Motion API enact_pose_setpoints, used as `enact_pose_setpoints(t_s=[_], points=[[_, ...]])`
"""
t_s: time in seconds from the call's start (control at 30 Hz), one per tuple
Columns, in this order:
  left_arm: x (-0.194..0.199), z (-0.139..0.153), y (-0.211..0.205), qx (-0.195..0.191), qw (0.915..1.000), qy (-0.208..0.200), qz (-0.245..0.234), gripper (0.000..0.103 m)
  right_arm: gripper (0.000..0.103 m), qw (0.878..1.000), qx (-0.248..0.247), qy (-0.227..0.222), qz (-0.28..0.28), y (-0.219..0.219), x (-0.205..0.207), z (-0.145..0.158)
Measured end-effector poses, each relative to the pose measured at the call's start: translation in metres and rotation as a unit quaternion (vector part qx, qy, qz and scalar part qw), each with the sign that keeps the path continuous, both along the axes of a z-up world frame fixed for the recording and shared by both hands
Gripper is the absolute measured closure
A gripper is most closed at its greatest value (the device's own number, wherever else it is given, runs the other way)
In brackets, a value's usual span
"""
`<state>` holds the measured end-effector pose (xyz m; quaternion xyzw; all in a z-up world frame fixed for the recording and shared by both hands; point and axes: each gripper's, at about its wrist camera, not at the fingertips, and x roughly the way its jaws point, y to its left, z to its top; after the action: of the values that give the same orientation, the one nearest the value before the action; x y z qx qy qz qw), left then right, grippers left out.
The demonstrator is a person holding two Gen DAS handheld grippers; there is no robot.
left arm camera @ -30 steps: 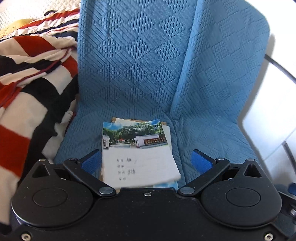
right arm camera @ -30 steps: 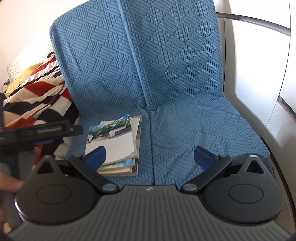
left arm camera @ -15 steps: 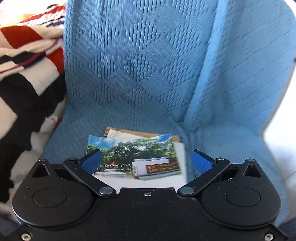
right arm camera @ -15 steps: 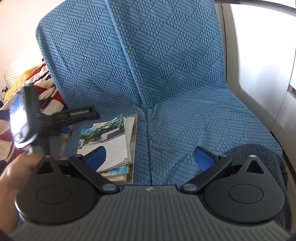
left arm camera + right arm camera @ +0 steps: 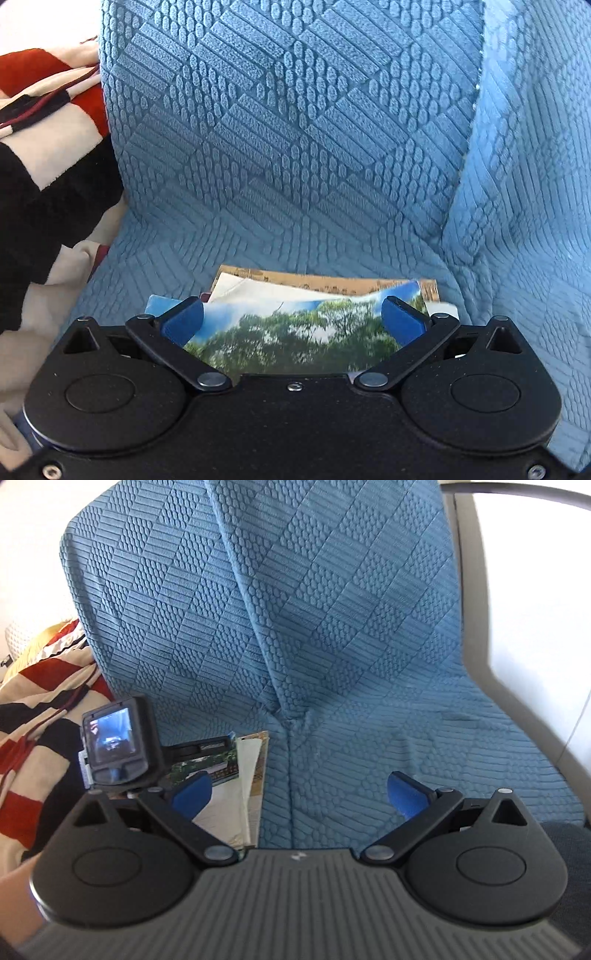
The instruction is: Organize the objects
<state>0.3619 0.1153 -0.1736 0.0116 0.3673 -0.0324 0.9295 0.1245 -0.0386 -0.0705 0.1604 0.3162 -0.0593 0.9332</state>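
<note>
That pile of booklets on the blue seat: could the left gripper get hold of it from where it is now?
Probably yes. The left gripper is open with the top booklet lying between its fingers, and nothing blocks the pile. The striped blanket lies off to the side.

right hand-held gripper [image 5: 299, 794] spread wide, booklets [image 5: 236, 782], blue seat [image 5: 332, 664]

Bare blue seat cover [image 5: 424, 738] right of the booklet stack [image 5: 251, 775].
</note>
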Motion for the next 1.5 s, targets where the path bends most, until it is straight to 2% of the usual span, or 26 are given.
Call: enact_pose_setpoints(t_s=[0.17, 0.33, 0.5, 0.77, 1.0, 1.2, 1.33, 1.5], points=[[0.007, -0.006, 0.004, -0.012, 0.9991, -0.022, 0.034, 0.0, 0.0, 1.0, -0.005, 0.004, 0.021, 0.013, 0.008, -0.005], [0.021, -0.002, 0.002, -0.002, 0.9984, -0.009, 0.056, 0.0, 0.0, 0.999, -0.009, 0.007, 0.032, 0.023, 0.009, -0.008], [0.024, -0.004, 0.009, -0.018, 0.997, -0.012, 0.074, 0.0, 0.0, 0.999, -0.032, 0.007, 0.039, 0.034, 0.01, -0.009], [0.023, -0.006, 0.006, -0.008, 0.9971, -0.015, 0.074, 0.0, 0.0, 0.996, -0.055, 0.018, 0.064, 0.052, 0.018, 0.001], [0.024, -0.006, 0.006, -0.006, 0.9972, -0.014, 0.072, 0.0, 0.0, 0.994, -0.057, -0.008, 0.088, 0.077, 0.028, 0.043], [0.024, -0.006, 0.006, -0.005, 0.9973, -0.015, 0.072, 0.0, 0.0, 0.991, -0.07, -0.022, 0.116, 0.108, 0.057, 0.068], [0.024, -0.007, 0.006, -0.006, 0.9973, -0.015, 0.072, 0.0, 0.0, 0.987, -0.083, -0.026, 0.133, 0.13, 0.079, 0.069], [0.024, -0.006, 0.007, -0.005, 0.9972, -0.015, 0.073, 0.0, 0.0, 0.987, -0.088, -0.02, 0.132, 0.135, 0.098, 0.053]])
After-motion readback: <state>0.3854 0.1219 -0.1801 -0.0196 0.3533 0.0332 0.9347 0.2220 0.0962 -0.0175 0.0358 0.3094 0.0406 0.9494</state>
